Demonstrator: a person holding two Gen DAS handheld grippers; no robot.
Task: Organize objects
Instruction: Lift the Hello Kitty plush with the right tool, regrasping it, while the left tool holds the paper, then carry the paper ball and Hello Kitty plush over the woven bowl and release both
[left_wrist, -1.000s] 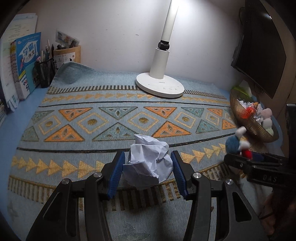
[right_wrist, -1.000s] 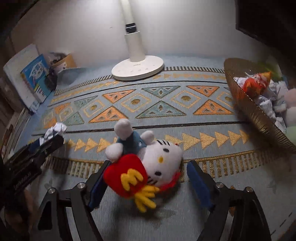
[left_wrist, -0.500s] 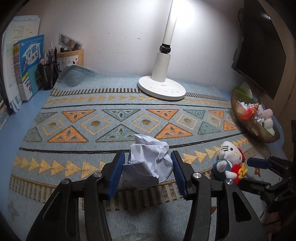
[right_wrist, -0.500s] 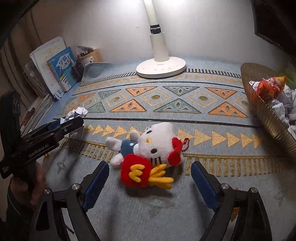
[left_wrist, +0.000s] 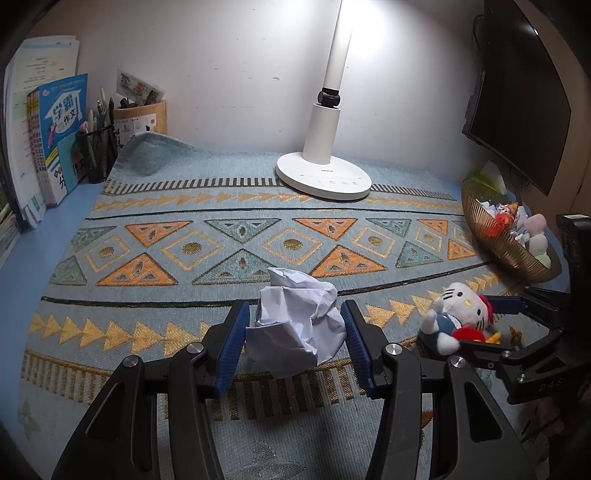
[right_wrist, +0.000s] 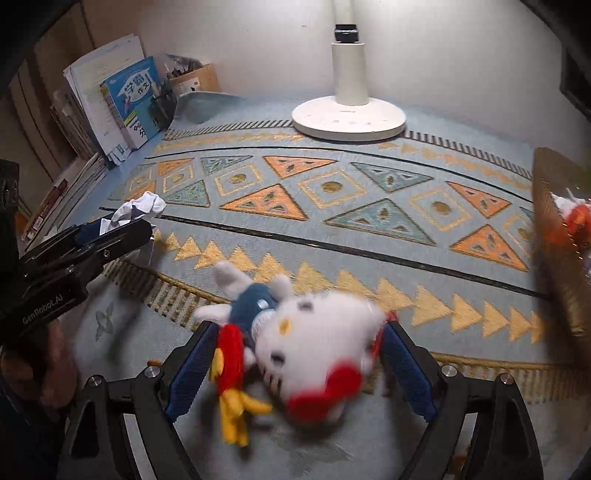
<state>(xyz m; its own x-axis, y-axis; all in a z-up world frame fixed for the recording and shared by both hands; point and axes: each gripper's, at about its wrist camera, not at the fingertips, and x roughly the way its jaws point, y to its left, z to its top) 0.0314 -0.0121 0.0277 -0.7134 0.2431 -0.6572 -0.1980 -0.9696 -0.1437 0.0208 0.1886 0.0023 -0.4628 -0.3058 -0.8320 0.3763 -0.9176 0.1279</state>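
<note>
My left gripper (left_wrist: 293, 345) is shut on a crumpled white paper ball (left_wrist: 295, 325), held just above the patterned mat; the ball also shows in the right wrist view (right_wrist: 138, 210). My right gripper (right_wrist: 295, 369) has its blue pads closed against a white cat plush toy (right_wrist: 310, 343) with blue overalls, a red bow and a red-and-yellow charm. The plush is blurred. In the left wrist view the plush (left_wrist: 456, 314) sits between the right gripper's fingers (left_wrist: 506, 306) at the right.
A gold wire basket (left_wrist: 495, 240) holding toys and paper stands at the right edge, also in the right wrist view (right_wrist: 557, 236). A white lamp base (left_wrist: 323, 177) stands at the back. Books (left_wrist: 55, 136) and pen holders (left_wrist: 98, 147) line the left. A dark monitor (left_wrist: 517, 85) hangs at the right.
My right gripper moved forward around the plush and closed on it; half a second ago its jaws were wide open behind the toy. My left gripper still holds the paper ball.
</note>
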